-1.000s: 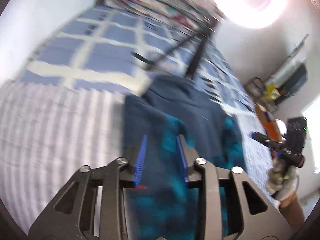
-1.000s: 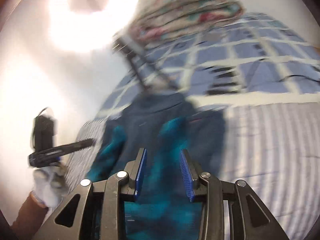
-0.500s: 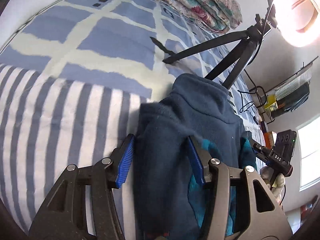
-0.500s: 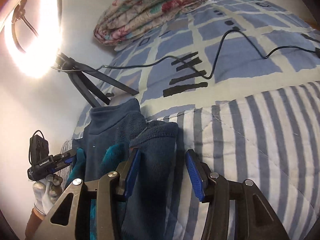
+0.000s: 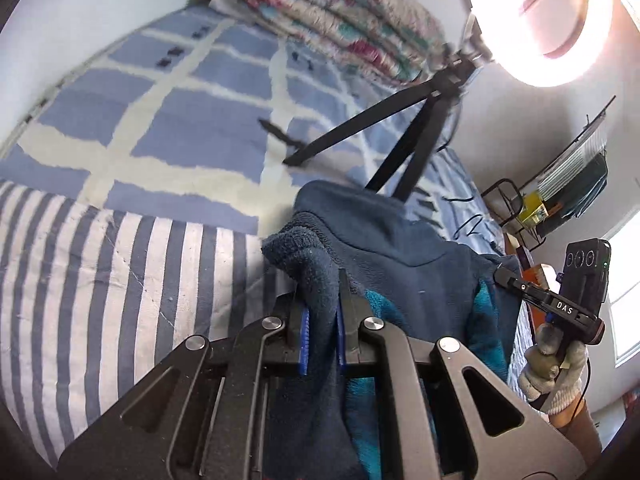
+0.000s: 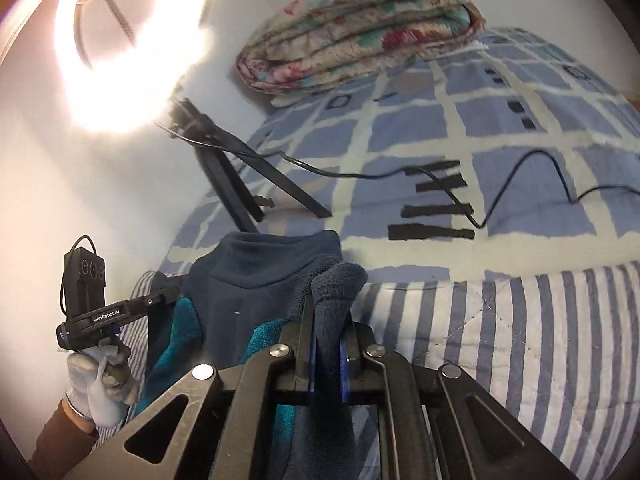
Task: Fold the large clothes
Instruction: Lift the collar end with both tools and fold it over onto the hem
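Note:
A dark navy fleece top (image 5: 400, 256) with a teal lining lies on the striped bedcover, its collar toward the tripod. It also shows in the right wrist view (image 6: 256, 276). My left gripper (image 5: 322, 320) is shut on a bunched fold of the fleece at its left edge. My right gripper (image 6: 326, 344) is shut on a bunched fold at its right edge. Each gripper appears in the other's view: the right gripper (image 5: 568, 308) and the left gripper (image 6: 104, 312), held in gloved hands.
A black tripod (image 5: 400, 136) with a bright ring light (image 5: 540, 20) stands just beyond the collar; it also shows in the right wrist view (image 6: 240, 168). A folded floral quilt (image 6: 360, 28) lies at the back. A black cable (image 6: 520, 172) runs across the checked blanket.
Both grippers have closed on folds of the fleece; half a second ago both were open around the fabric. The cameras have also tilted up slightly.

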Available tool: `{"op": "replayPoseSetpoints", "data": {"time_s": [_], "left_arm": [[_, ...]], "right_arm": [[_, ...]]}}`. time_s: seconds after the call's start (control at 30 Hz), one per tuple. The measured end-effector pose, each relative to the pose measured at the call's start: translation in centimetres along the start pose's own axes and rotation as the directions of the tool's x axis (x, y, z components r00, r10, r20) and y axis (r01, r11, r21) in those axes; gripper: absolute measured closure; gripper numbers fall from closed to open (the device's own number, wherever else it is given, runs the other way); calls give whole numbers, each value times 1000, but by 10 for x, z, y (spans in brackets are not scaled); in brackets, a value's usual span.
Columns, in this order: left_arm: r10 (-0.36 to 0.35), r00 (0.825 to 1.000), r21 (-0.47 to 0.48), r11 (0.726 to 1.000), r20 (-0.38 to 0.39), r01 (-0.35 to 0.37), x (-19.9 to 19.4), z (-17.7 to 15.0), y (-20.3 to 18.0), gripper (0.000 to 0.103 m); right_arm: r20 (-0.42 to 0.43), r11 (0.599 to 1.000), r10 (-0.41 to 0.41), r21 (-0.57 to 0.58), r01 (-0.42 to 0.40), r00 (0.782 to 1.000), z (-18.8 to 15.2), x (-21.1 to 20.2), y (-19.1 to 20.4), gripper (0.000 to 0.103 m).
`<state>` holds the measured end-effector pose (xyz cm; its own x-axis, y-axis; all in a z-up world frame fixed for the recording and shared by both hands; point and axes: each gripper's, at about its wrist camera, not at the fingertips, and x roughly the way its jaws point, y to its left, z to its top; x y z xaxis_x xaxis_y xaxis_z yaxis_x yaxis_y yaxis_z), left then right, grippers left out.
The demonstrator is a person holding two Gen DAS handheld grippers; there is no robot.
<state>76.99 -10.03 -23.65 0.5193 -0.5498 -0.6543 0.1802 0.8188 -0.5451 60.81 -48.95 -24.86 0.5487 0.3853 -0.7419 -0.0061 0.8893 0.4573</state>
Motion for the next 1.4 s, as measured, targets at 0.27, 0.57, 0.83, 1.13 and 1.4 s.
{"op": "replayPoseSetpoints", "data": {"time_s": [0.27,0.57,0.83,1.13,1.4], "left_arm": [[-41,997,32,999,70,39,-51,-6,-31,97],[-79,991,83,994,104,70,-116,-34,-62,97],[-64,994,122,991,93,53,-174,-86,-81,98],[-41,999,123,992,18,38,-214,-175,-82,98],[22,998,210,978,-58,-9,-217,-268,-86,98]], "right_arm": [[37,999,37,-36,-35,999,-5,-40,25,97],[63,994,81,-77,-76,995,-31,-98,53,97],[50,990,93,-109,-87,994,-82,-152,86,97],[-16,996,62,-68,-63,998,-178,-193,93,97],[-81,1000,11,-25,-13,997,-258,-198,81,97]]}}
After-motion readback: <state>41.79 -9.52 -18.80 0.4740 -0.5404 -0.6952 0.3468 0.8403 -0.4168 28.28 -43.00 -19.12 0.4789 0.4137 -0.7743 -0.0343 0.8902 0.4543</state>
